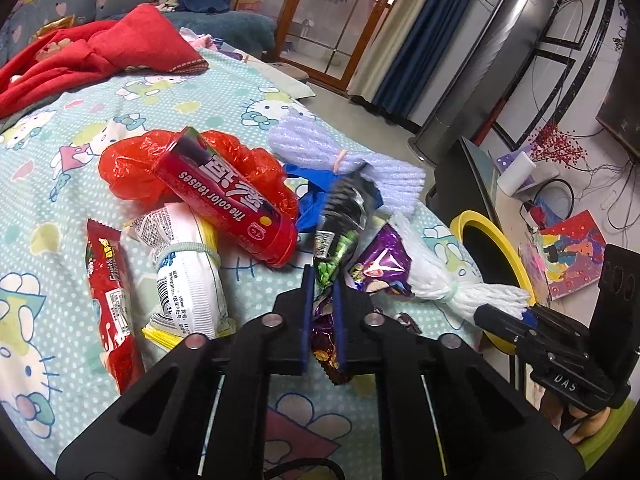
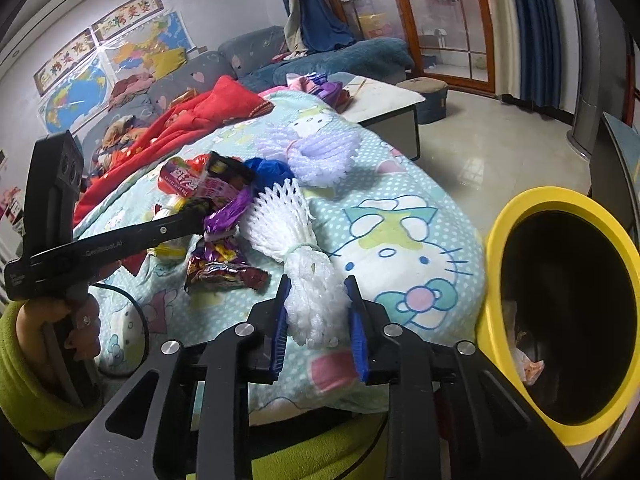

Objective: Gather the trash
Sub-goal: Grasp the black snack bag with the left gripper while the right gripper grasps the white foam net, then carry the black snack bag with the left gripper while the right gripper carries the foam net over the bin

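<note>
- Black-and-green snack wrapper (image 1: 334, 248) sits pinched between the blue pads of the left tongs (image 1: 322, 284); jaws nearly together, the foil standing up out of them and blurred at its top.
- White foam net (image 2: 308, 280), tied at its waist with a band, lies on the cartoon-print bedspread (image 2: 400, 216); the right tongs (image 2: 318, 308) are narrowed onto its bunched near end, pads pressing both flanks.
- Neither piece looks lifted clear: the net rests along the spread, and the wrapper's lower end is hidden behind the pads.
- Yellow-rimmed bin (image 2: 520, 208) stands just beside the bed edge, on the right-tongs side. Inside, pale crumpled scraps lie low against the wall; some trash is already in, I judge.
- Left on the spread, in a loose heap near the grasped pieces: red tube (image 1: 228, 196) lettered "The color teases", lying across a red plastic bag (image 1: 128, 168); white banded packet (image 1: 188, 264); long red wrapper (image 1: 110, 280); purple wrapper (image 1: 380, 264); blue scrap (image 1: 316, 196); lilac foam net (image 1: 316, 148) farther back.
- Red cloth (image 1: 80, 60) at the far end of the bed; not obviously trash.
- Estimate: early-to-middle. Two pieces gripped, none of the heap visibly cleared, at least six pieces waiting.
- Remaining: carry both pieces over the rim, release, return for the heap.
</note>
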`<state>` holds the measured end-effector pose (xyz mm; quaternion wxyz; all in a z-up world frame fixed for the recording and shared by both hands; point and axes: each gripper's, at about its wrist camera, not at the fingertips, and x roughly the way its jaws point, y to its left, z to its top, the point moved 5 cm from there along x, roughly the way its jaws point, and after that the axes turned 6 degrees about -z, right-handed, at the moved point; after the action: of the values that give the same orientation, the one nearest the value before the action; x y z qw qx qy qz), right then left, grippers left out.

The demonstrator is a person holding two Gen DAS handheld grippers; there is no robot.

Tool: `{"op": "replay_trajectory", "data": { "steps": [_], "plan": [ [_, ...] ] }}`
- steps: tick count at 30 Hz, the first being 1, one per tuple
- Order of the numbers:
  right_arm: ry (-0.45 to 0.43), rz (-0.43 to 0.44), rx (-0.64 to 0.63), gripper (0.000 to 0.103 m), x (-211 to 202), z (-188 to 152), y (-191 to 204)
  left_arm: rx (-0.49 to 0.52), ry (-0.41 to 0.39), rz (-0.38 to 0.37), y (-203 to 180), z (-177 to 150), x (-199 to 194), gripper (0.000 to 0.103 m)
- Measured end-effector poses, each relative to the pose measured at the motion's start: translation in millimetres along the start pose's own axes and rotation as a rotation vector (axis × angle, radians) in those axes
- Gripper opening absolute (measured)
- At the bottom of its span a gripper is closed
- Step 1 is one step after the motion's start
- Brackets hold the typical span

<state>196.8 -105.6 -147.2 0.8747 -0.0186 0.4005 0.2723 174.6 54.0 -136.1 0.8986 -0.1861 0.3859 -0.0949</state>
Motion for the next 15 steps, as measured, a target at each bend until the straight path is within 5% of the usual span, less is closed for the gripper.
{"op": "replay_trajectory", "data": {
  "steps": [15],
  "plan": [
    [-0.101,-0.076,0.064,0.024,-36,15,-24,0.024,-0.096,-0.007,-9,13,-34,0.002]
  ]
}}
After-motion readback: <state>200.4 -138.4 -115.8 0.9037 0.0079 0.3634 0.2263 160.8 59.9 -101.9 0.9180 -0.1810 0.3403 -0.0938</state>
